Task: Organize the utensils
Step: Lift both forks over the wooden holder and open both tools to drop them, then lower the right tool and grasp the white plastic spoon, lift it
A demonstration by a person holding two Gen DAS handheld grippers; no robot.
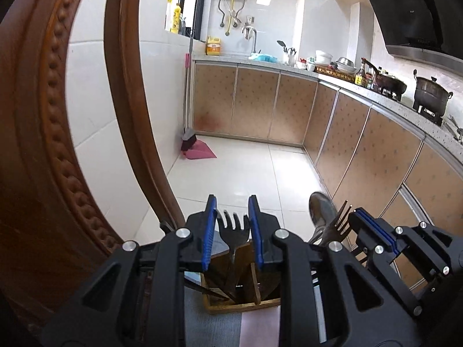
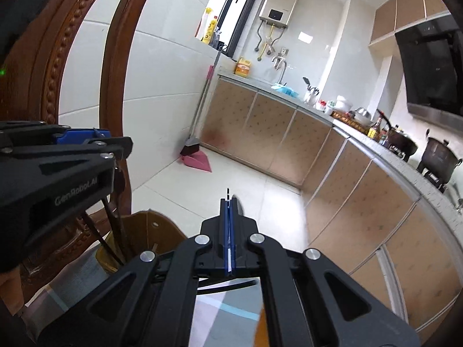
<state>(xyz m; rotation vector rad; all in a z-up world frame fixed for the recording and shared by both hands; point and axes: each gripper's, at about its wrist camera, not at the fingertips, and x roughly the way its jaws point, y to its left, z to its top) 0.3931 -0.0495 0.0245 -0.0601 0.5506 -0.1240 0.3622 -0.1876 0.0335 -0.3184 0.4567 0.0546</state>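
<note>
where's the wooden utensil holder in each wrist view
Left wrist: wooden utensil holder at bottom centre, behind the left gripper, a black fork standing in it.
Right wrist: its rim shows lower left.
Shared landmark: the pink dustpan on the floor.

Dark fork (image 1: pixel 233 228), spoon (image 1: pixel 319 211) and fork (image 1: pixel 341 217) upright in wooden holder (image 1: pixel 246 303).

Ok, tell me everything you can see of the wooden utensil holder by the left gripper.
The wooden utensil holder is a light-brown, open-topped box split by slats into compartments. It stands upright on a grey and pink cloth beside a carved chair. A black forked utensil rises from it, and dark sticks lean inside. The left gripper hides its sides.
</note>
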